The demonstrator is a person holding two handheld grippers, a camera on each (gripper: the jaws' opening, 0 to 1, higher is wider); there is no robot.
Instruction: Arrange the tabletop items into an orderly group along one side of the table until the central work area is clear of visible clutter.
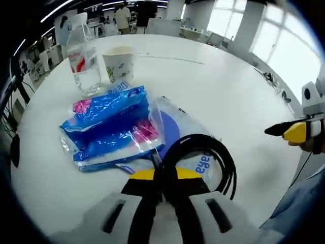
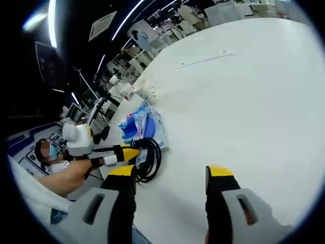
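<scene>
Left tongs [image 1: 161, 175] clamped on black cable coil [image 1: 203, 157] beside blue packets [image 1: 109, 127]; right tongs [image 2: 171, 175] open, apart.

White table [image 1: 238, 101], glossy black cable [image 1: 203, 157], blue-and-pink plastic packets [image 1: 109, 127], a clear bottle [image 1: 84, 58] with red-and-white label, a white paper cup [image 1: 119, 63] faintly printed, yellow-tipped black grippers.
</scene>
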